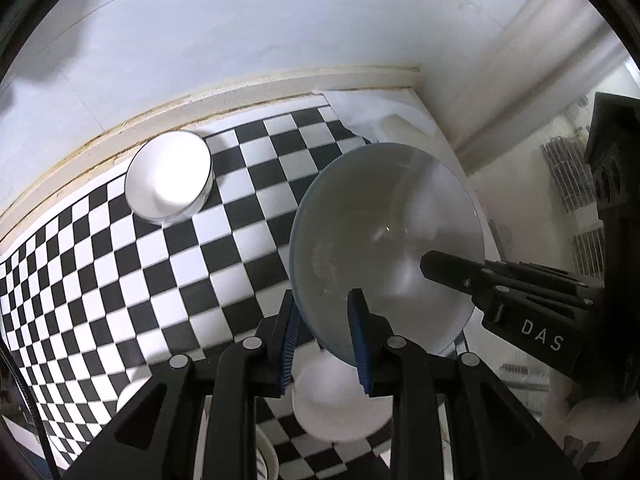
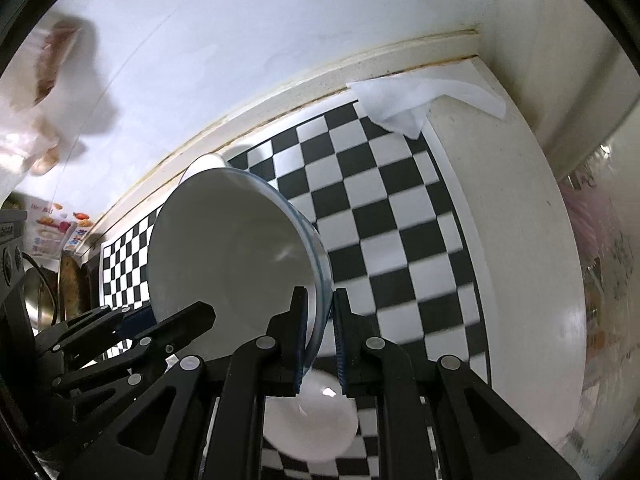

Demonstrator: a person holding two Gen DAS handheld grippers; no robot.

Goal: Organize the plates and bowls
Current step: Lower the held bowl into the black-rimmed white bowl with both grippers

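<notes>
Above the chequered mat (image 1: pixel 120 280), a glass bowl (image 1: pixel 384 240) is held tilted and clear of the surface, pinched at opposite sides of its rim by both grippers. From the left wrist view, the left gripper (image 1: pixel 326 316) is seen clamped on the near rim, one blue pad (image 1: pixel 360 332) inside the bowl and the other outside; the right gripper (image 1: pixel 452 272) is seen reaching in from the right, its fingers pressed together on the far rim. A white bowl (image 1: pixel 168 176) standing on the mat near the wall edge is fully shown here, whereas in the right wrist view it is almost wholly hidden behind the glass bowl.

From the right wrist view, the right gripper (image 2: pixel 320 308) is seen closed on the rim of the glass bowl (image 2: pixel 224 248), and the left gripper (image 2: pixel 160 320) is seen at lower left. A small white bowl (image 2: pixel 312 420) lies on the mat below the fingers. A white cloth (image 2: pixel 420 100) at the counter's far corner is seen sharply here, but only as a pale blur in the left view. Packets and a pan at the left edge are shown only in this view.
</notes>
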